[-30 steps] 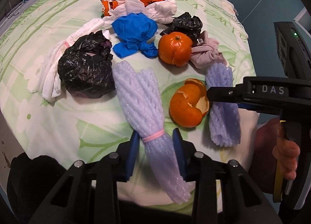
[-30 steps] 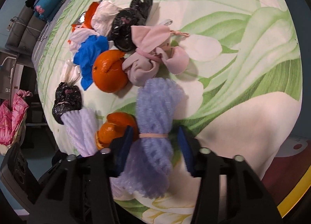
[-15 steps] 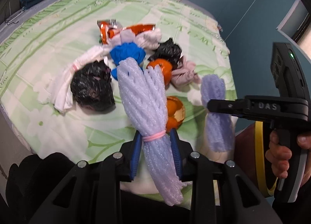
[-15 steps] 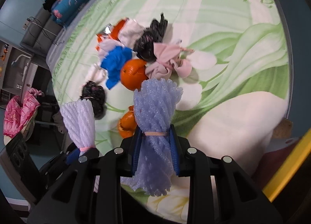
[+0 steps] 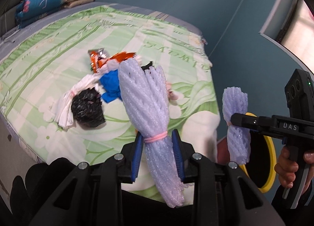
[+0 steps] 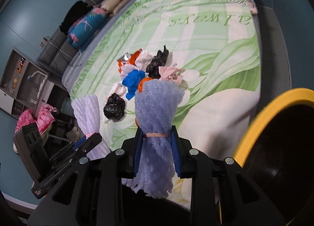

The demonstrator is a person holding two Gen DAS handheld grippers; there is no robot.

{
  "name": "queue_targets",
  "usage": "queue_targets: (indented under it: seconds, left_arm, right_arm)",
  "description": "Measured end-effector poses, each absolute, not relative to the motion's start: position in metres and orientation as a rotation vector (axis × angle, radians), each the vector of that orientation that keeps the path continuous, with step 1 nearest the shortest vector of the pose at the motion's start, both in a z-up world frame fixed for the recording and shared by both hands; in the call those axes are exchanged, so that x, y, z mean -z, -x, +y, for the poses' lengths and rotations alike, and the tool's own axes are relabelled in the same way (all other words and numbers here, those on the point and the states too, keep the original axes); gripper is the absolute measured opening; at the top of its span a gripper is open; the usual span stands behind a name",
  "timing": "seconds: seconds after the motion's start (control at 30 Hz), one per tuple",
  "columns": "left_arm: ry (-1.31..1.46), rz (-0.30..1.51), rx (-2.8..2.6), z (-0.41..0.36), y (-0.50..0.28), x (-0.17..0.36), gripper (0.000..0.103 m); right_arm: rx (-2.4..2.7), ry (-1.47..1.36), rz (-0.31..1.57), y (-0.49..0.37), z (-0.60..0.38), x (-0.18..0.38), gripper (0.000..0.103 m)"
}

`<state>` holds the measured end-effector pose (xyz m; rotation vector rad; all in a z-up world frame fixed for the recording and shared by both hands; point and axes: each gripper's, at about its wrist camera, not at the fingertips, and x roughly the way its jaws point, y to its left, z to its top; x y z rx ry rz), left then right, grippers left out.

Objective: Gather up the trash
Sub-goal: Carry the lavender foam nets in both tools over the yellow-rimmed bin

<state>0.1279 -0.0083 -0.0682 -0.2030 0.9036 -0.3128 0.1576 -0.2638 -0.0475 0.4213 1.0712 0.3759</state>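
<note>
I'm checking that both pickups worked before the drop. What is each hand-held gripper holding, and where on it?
Each grips a purple foam net bundle at its banded waist: left hand-held gripper on one, right hand-held gripper on the other.

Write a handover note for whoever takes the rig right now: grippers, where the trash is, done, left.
Left gripper: shut on a long purple foam net at its pink band, held above the bed.
Right gripper: shut on a shorter purple foam net, also off the bed, close to the yellow-rimmed bin.
On the bedsheet: black bag, second black bag, blue rag, pink cloth, white cloth, orange wrapper, an orange partly hidden.
Done: both nets picked up.
Left: drop both in the bin, then clear the rest.
</note>
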Motion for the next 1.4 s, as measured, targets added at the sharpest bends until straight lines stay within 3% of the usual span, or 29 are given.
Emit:
queue_targets:
  seconds: [0.67, 1.4]
  left_arm:
    - [0.039, 0.99, 0.625, -0.141, -0.115, 0.031, 0.028]
    - [0.025, 1.064, 0.813, -0.231, -0.105, 0.051, 0.028]
  right_arm:
    - [-0.148, -0.491, 0.834, -0.094, -0.386, -0.022, 0.026]
    - [0.026, -0.526, 0.758, -0.07, -0.45, -0.023, 0.028]
